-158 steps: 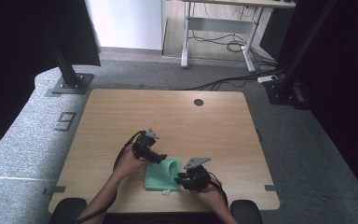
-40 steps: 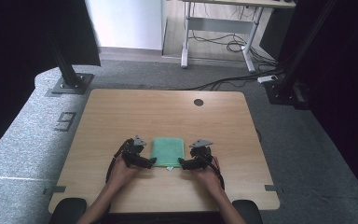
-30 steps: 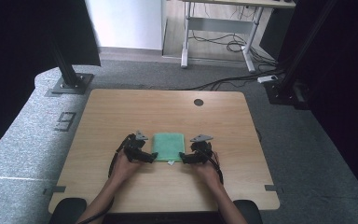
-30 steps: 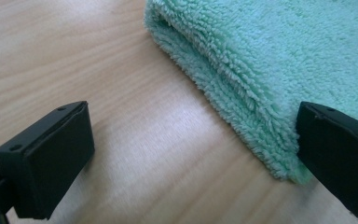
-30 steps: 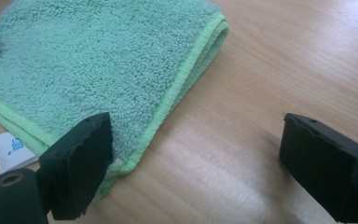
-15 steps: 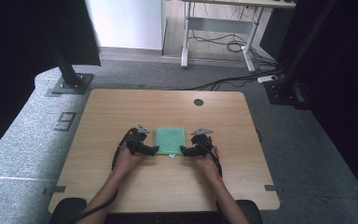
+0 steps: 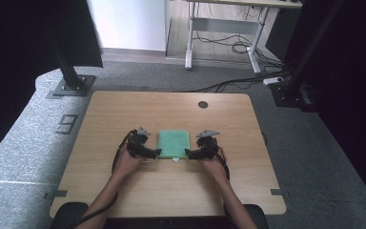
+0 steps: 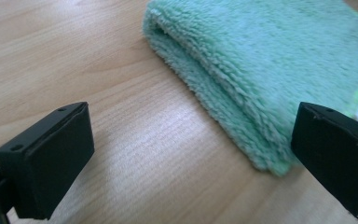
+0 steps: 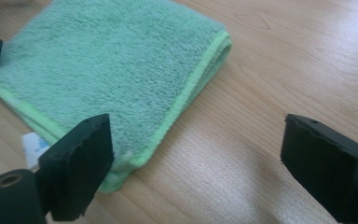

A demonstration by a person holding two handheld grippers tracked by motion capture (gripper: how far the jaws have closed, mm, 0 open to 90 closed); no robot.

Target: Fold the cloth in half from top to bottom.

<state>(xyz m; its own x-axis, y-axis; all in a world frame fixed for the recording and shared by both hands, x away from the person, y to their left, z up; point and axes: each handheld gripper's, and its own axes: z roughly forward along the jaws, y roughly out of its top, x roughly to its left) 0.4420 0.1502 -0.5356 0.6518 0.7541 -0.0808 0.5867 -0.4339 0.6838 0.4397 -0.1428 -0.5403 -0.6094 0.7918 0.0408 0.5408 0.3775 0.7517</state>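
A folded green fleece towel lies flat on the wooden table, near its middle front. My left gripper is at the towel's near left corner, jaws wide open. In the left gripper view the towel's folded edge runs between the two black jaws, above the wood. My right gripper is at the near right corner, also open. In the right gripper view its left jaw overlaps the towel's near corner and a white label peeks out beside it.
A round cable hole sits at the table's far edge. Grey floor surrounds the table, with black stand bases at the far left and far right. A desk frame with cables stands beyond.
The towel went from loosely held near the front edge to lying flat and folded. Both grippers and the towel have shifted a little farther from the person over the last second.
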